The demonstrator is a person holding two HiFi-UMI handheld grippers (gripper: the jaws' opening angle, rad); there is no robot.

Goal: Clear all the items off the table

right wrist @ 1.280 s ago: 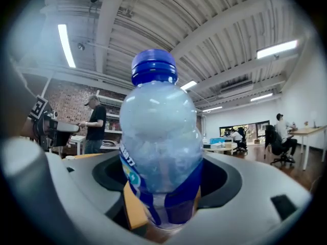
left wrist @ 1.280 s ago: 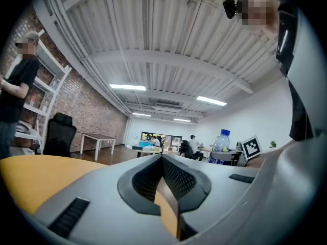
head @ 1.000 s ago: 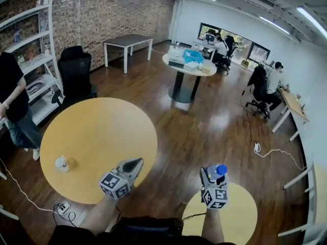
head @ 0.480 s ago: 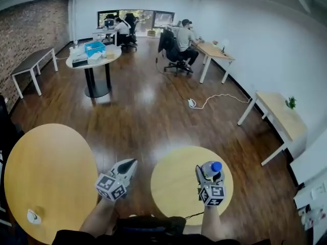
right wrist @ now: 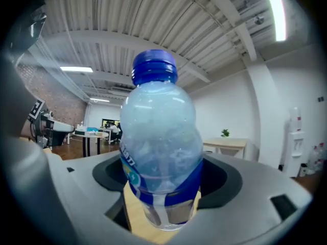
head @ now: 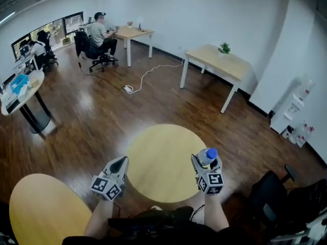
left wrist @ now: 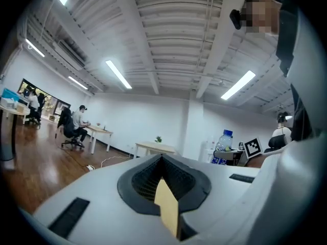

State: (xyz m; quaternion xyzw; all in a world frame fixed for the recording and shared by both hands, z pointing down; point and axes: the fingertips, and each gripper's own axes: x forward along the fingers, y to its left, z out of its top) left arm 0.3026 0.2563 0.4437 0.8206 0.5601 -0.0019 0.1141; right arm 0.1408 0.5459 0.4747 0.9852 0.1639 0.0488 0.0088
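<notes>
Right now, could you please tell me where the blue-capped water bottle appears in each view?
Head view: water bottle lower right, held in the right tongs.
Left gripper view: water bottle right of centre, small.
Right gripper view: water bottle dead centre, close up.
Shared landmark: potted plant on the pale table.

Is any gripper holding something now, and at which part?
The right gripper holds a water bottle by its lower body; the left gripper is shut, empty.
</notes>
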